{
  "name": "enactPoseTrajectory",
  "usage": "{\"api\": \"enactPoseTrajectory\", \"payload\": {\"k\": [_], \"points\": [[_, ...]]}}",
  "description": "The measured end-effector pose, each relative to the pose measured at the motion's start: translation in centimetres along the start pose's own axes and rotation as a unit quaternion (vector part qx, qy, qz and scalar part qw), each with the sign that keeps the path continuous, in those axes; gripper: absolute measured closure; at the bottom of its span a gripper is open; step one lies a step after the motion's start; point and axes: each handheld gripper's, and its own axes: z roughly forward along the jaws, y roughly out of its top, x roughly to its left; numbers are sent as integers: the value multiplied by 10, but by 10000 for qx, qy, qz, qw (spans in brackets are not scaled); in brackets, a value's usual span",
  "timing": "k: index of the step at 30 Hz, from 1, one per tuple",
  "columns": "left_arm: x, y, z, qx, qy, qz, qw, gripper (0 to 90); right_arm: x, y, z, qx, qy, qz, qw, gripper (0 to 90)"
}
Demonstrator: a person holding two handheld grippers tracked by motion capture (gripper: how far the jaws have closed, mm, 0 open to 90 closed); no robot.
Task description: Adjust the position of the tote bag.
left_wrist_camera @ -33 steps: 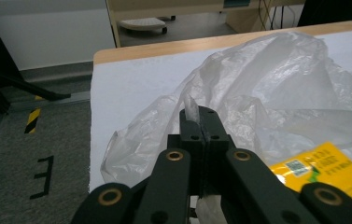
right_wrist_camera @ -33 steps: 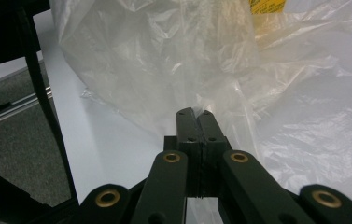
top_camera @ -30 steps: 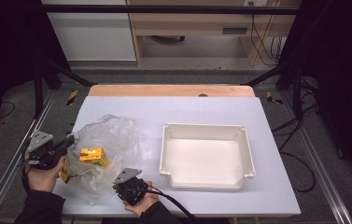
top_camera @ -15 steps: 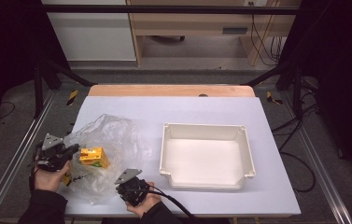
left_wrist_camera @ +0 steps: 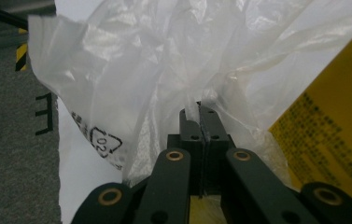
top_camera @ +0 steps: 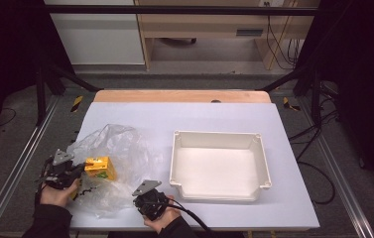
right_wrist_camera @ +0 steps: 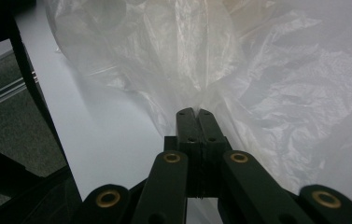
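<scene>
Both grippers are pinching the clear plastic bag (top_camera: 112, 171), which lies crumpled on the near-left part of the white table (top_camera: 214, 119), w/ a yellow carton (top_camera: 99, 167) inside it and a white bin (top_camera: 218, 166) just to its right, apart from it. Left gripper (left_wrist_camera: 200, 109): jaws closed on a fold of the film at the bag's left edge, the yellow carton very close on the right in the left gripper view. Right gripper (right_wrist_camera: 194, 113): jaws closed too, a pleat of film caught at the tips, near the bag's near-right corner. The step in hand looks like spreading or lifting the bag's mouth to get the carton out, prob. toward the bin. To do it well: keep both pinches firm but on film only, not on the carton; pull the two grips apart & slightly up so the opening widens w/o tearing; move slowly, since thin film slips and stretches; keep the carton's weight low so it doesn't tumble over the table's left edge, which is close. The bag's long axis runs roughly from far-left to near-right in the high view; which end the mouth is at I can't tell. The carton's long axis lies about left-right, its left end toward the left gripper.
</scene>
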Motion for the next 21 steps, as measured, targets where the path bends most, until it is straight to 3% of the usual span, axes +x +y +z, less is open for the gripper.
{"api": "enactPoseTrajectory", "payload": {"k": [6,15,19,21], "points": [[-4,-9,4,206,14,80,9998,897,-1,-2,-4,35,-116,-41,9999,900],[-7,-13,6,307,81,178,9993,895,-8,-11,-10,-118,-100,117,9998,893],[-5,-14,5,287,79,145,9995,896,-7,-9,-12,-235,-72,26,9997,793],[-4,-14,4,257,70,90,9996,896,-6,-7,-15,-426,-40,2,9991,727]]}}
